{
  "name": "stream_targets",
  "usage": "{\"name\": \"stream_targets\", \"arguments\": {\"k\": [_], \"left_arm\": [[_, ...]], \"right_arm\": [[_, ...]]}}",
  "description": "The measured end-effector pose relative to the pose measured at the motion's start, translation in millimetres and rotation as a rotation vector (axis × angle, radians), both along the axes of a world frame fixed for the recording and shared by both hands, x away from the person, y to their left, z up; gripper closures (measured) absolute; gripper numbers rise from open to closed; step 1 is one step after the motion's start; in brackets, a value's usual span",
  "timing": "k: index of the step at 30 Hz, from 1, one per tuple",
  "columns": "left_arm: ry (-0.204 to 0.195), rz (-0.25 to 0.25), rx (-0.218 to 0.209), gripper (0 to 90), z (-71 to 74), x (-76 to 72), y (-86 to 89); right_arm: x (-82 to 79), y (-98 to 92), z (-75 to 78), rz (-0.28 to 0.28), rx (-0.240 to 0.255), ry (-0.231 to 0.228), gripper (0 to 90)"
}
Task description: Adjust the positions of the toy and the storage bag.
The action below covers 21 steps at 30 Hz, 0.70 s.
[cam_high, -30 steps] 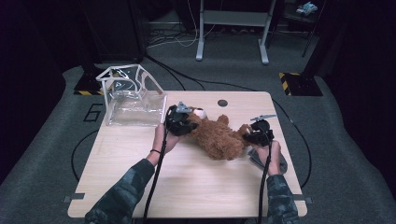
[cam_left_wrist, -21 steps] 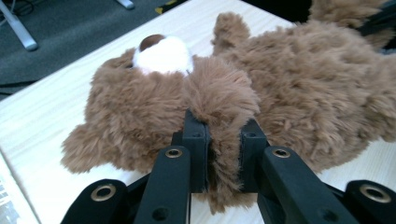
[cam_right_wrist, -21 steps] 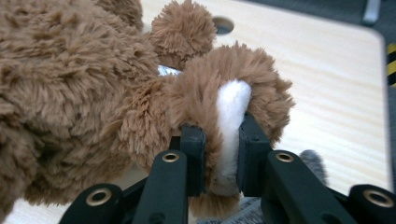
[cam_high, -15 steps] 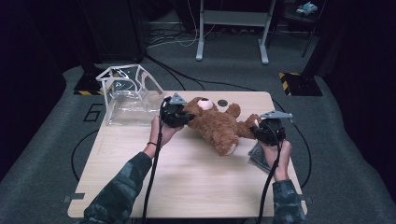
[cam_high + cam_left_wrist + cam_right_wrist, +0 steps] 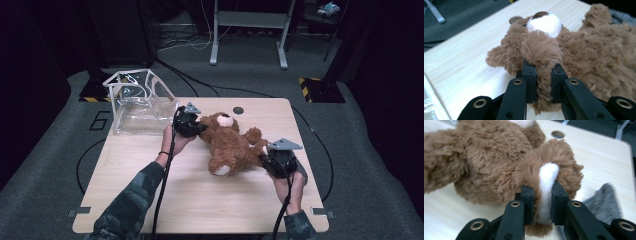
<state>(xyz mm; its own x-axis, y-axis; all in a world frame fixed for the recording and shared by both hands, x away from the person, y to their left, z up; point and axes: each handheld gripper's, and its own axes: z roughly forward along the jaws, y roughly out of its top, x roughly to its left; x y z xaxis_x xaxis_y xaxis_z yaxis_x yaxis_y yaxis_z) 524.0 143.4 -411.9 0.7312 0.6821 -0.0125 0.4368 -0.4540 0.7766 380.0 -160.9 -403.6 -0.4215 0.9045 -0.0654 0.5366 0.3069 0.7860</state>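
A brown teddy bear (image 5: 232, 145) with a white muzzle (image 5: 546, 22) lies on its back in the middle of the wooden table (image 5: 150, 200), stretched between my two grippers. My left gripper (image 5: 192, 125) is at the bear's head end, shut on a furry brown limb (image 5: 543, 50) just below the muzzle; the left gripper's jaws (image 5: 543, 72) squeeze the fur flat. My right gripper (image 5: 270, 157) is at the bear's lower end, and its jaws (image 5: 542, 195) are shut on a foot with a white sole (image 5: 547, 180).
A clear plastic box with a white frame (image 5: 142, 105) stands at the table's back left, close behind the left hand. A grey cloth (image 5: 606, 200) lies by the right gripper. A round hole (image 5: 238, 110) marks the tabletop behind the bear. Metal stand legs (image 5: 247, 30) are on the floor beyond.
Both grippers keep their hold on the bear. The right gripper has carried the foot rightward and toward the near edge, and the bear has turned and stretched between them. The left gripper shifted slightly.
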Motion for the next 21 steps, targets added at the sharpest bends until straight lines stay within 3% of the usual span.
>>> {"name": "stream_targets", "arguments": {"k": [5,7,11,12,13,15,16,17,18,19,21], "left_arm": [[0.047,0.022,-0.007,78.6,-15.9,2.9,9.6],[0.078,0.041,-0.039,77.9,-24.8,4.2,18.1],[0.122,0.065,-0.079,74.7,-31.8,5.8,24.2],[0.137,0.07,-0.093,73.7,-33.0,6.2,25.1],[0.139,0.071,-0.093,73.7,-33.8,5.8,25.3],[0.14,0.092,-0.099,68.2,-34.7,4.0,24.6],[0.139,0.097,-0.099,67.4,-34.9,4.1,25.3],[0.139,0.097,-0.099,67.2,-34.9,4.1,25.3],[0.146,0.103,-0.096,67.2,-35.7,4.2,26.2],[0.151,0.127,-0.104,64.3,-37.8,4.5,28.0],[0.173,0.154,-0.126,60.0,-39.4,4.1,31.3]], "right_arm": [[-12.5,16.5,-20.1,0.061,0.024,0.043,76.0],[-18.7,28.1,-32.1,0.115,0.033,0.078,75.5],[-20.0,34.1,-38.7,0.133,0.05,0.098,72.1],[-18.2,32.9,-40.0,0.135,0.067,0.1,65.5],[-18.2,32.9,-40.0,0.135,0.067,0.1,65.5],[-14.9,26.6,-39.9,0.138,0.11,0.12,49.3],[-14.5,23.9,-39.9,0.144,0.117,0.114,43.1],[-14.5,23.9,-39.9,0.144,0.117,0.114,43.1],[-14.0,20.4,-39.3,0.141,0.115,0.119,34.9],[-16.0,8.8,-39.8,0.132,0.14,0.102,23.1],[-18.2,-2.6,-41.7,0.11,0.165,0.09,15.9]]}}
